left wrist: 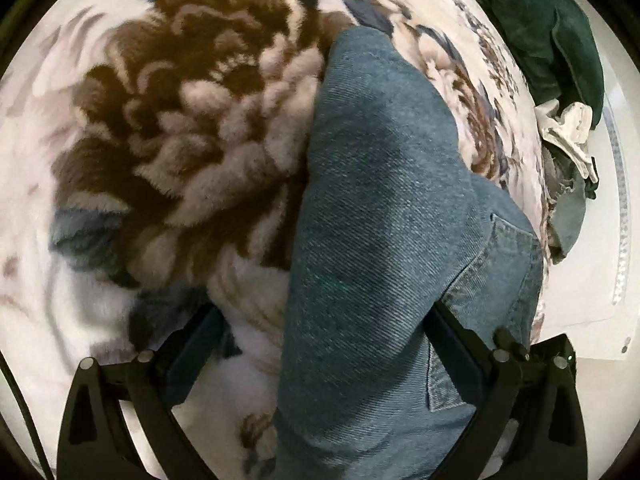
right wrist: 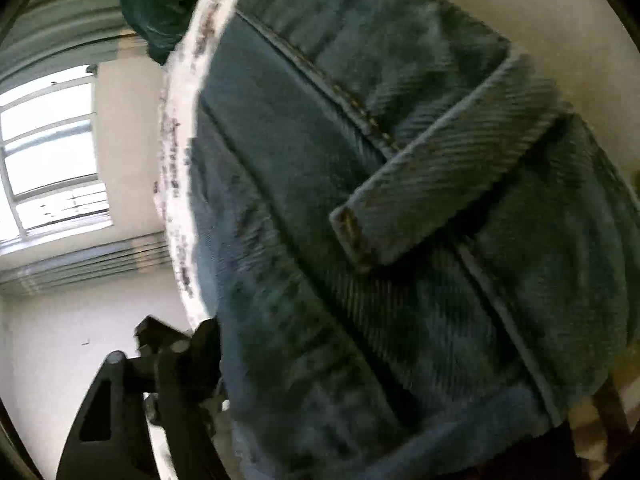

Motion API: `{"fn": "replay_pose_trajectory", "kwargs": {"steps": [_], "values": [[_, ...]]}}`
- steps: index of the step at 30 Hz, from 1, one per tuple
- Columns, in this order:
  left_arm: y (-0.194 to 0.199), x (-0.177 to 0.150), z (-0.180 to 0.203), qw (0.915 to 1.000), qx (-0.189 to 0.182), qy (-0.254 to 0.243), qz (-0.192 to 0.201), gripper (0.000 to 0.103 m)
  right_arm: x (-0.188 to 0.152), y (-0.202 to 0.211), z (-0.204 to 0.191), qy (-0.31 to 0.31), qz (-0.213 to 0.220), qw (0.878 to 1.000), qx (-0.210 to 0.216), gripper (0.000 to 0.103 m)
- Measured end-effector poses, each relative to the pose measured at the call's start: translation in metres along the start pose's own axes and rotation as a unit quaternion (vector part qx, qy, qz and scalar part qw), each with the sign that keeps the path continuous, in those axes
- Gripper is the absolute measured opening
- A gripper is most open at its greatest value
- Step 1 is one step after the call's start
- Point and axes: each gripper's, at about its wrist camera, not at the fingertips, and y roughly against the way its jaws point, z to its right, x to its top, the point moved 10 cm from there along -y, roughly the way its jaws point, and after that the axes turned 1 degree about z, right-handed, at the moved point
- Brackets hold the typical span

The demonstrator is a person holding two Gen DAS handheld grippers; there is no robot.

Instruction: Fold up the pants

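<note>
Looking along your left gripper (left wrist: 320,328), you see its two black fingers spread wide, with the blue denim pants (left wrist: 384,216) running up between them. The right finger (left wrist: 456,336) touches the denim near a stitched pocket edge, while the left finger (left wrist: 192,344) stands apart from it over the plush cream blanket with a brown flower pattern (left wrist: 172,128). So the jaws are apart and nothing is pinched. The pants lie on that blanket as a long folded band reaching away from you. Past the blanket's far right edge sits a dark green garment (left wrist: 556,28), with a crumpled cream cloth (left wrist: 568,128) just beside it.

On your right wrist view the picture is blurred. The pants (right wrist: 400,220) fill most of it, a belt loop (right wrist: 432,200) and a stitched seam showing close up. Only one black finger (right wrist: 176,384) of the right gripper shows, touching the denim's edge; I cannot tell whether those jaws are closed. A window (right wrist: 52,156) shows at the left.
</note>
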Motion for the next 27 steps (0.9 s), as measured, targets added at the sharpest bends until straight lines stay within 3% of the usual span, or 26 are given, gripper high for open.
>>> {"fn": "replay_pose_trajectory", "kwargs": {"steps": [3,5,10,15,18,23,27], "values": [[0.01,0.0,0.021,0.9983,0.005,-0.051,0.026,0.052,-0.005,-0.009,-0.011,0.013,-0.002,1.0,-0.011,0.058],[0.014,0.0,0.031,0.9972,0.02,-0.063,0.036,0.045,-0.005,-0.001,-0.02,0.024,0.002,1.0,-0.013,0.054],[0.051,-0.002,0.041,0.997,-0.011,-0.037,0.068,0.027,-0.009,0.018,-0.042,0.049,0.003,0.999,-0.014,0.051],[0.092,0.003,0.058,0.9948,-0.023,-0.047,0.087,0.024,-0.006,0.048,-0.082,0.083,0.009,0.996,-0.003,0.049],[0.116,0.026,0.068,0.9927,-0.043,-0.035,0.107,0.024,0.0,0.051,-0.117,0.103,0.016,0.995,0.007,0.049],[0.163,0.101,0.071,0.9861,-0.06,-0.041,0.149,0.024,0.026,0.033,-0.192,0.12,0.029,0.992,0.029,0.049],[0.19,0.182,0.045,0.9835,-0.057,-0.04,0.167,0.024,0.048,-0.028,-0.263,0.129,0.028,0.99,0.049,0.049]]}}
